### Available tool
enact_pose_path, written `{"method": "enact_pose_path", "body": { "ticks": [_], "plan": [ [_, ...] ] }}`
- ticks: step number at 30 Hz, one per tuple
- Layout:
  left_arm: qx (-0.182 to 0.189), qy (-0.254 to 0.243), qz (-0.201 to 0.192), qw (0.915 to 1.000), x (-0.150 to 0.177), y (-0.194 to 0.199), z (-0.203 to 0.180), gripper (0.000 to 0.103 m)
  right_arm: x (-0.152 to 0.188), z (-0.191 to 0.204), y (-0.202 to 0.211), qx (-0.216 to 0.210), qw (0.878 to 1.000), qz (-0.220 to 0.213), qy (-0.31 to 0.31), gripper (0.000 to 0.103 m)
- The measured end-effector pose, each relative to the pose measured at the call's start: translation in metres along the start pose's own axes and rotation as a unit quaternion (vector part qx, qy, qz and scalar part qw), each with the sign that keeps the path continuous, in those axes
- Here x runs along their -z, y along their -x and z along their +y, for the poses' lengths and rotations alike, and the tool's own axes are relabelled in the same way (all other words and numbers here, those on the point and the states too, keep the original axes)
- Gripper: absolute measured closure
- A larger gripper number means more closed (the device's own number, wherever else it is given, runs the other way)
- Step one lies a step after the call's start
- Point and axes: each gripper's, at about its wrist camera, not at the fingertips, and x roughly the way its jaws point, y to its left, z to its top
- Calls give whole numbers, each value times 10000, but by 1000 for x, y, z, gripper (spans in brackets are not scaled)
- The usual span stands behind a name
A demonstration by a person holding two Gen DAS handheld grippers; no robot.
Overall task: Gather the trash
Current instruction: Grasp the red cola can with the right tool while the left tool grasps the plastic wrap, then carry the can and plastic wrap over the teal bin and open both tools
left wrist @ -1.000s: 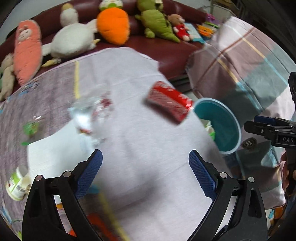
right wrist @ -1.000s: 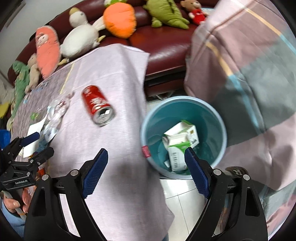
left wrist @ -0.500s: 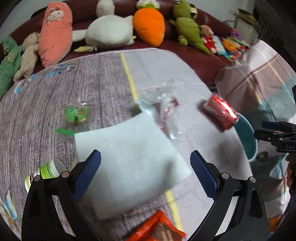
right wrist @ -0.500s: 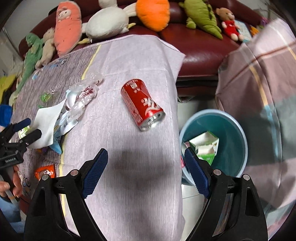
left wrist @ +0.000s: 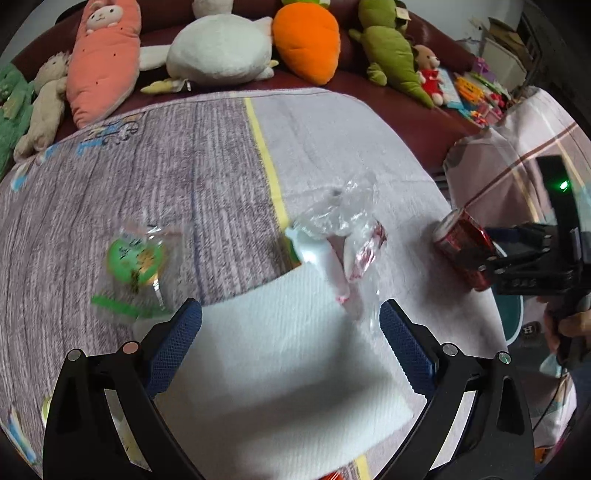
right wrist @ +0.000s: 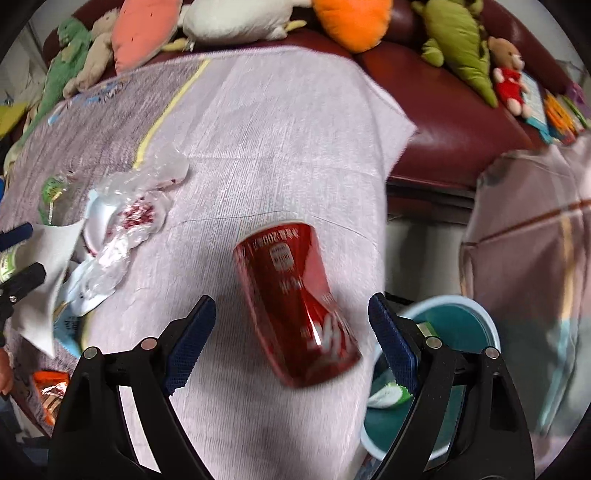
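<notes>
Over tabletop: right tongs (right wrist: 291,328) closing w/ red can (right wrist: 295,302) between pads, untouched, long axis slanting; left tongs (left wrist: 291,339) released above napkin (left wrist: 288,365).

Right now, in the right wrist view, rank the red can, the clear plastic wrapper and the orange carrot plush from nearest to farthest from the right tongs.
1. Red can: lying between the closing right tongs, untouched.
2. Clear plastic wrapper: mid-table, left.
3. Orange carrot plush: on the sofa, beyond the table.
</notes>
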Motion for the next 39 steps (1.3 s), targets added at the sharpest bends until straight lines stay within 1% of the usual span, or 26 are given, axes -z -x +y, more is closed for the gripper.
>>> {"method": "enact_pose_path", "body": {
  "ticks": [1, 2, 3, 5, 6, 8, 11, 13, 15, 16, 18, 19, 20, 21, 23, 24, 28, 34, 39],
  "plan": [
    [10, -17, 11, 10000, -2, -2, -2, 6, 0, 0, -4, -19, 10000, 43, 21, 37],
    [4, -62, 19, 10000, -4, -4, -6, 6, 0, 1, -10, -10, 9999, 109, 45, 50],
    [1, -97, 25, 10000, -6, -6, -8, 6, 2, 1, -13, -13, 9999, 105, 61, 54],
    [34, -192, 32, 9998, -9, -8, -16, 6, 4, 0, -10, -52, 10000, 50, 67, 55],
    [42, -279, 28, 9996, -12, -10, -23, 6, 6, -1, -7, -121, 9999, 6, -5, 56],
    [14, -443, 30, 9990, -16, -15, -34, 6, 11, -4, 1, -121, 9998, -99, -93, 56],
    [-31, -713, 124, 9974, -22, -30, -54, 6, 19, -12, 15, -228, 9992, -227, -257, 56],
    [-50, -813, 182, 9965, -25, -40, -61, 9, 24, -18, 22, -249, 9987, -293, -346, 56],
    [-127, -899, 262, 9955, -27, -51, -66, 16, 27, -23, 27, -306, 9981, -321, -431, 56],
    [-146, -913, 297, 9953, -28, -56, -67, 17, 29, -26, 29, -328, 9978, -338, -473, 56],
    [-189, -933, 402, 9946, -30, -68, -70, 29, 34, -32, 32, -372, 9972, -382, -532, 56],
    [-194, -931, 457, 9944, -31, -72, -71, 33, 36, -34, 33, -399, 9968, -403, -571, 56],
    [-203, -929, 505, 9942, -31, -76, -71, 45, 38, -37, 34, -425, 9964, -412, -615, 56],
    [-224, -935, 556, 9938, -30, -81, -71, 60, 40, -39, 34, -448, 9960, -415, -659, 56],
    [-273, -945, 568, 9935, -28, -84, -71, 75, 44, -45, 33, -474, 9952, -429, -745, 56],
    [-279, -929, 549, 9938, -27, -83, -71, 77, 46, -47, 33, -478, 9949, -429, -777, 56],
    [-362, -908, 367, 9945, -27, -69, -75, 79, 55, -54, 31, -511, 9935, -429, -923, 56],
    [-224, -978, 94, 9949, -24, -36, -92, 79, 70, -63, 44, -523, 9908, -580, -1107, 56],
    [-60, -1195, -9, 9928, -16, -16, -121, 79, 86, -75, 61, -505, 9879, -735, -1267, 56]
  ]
}}
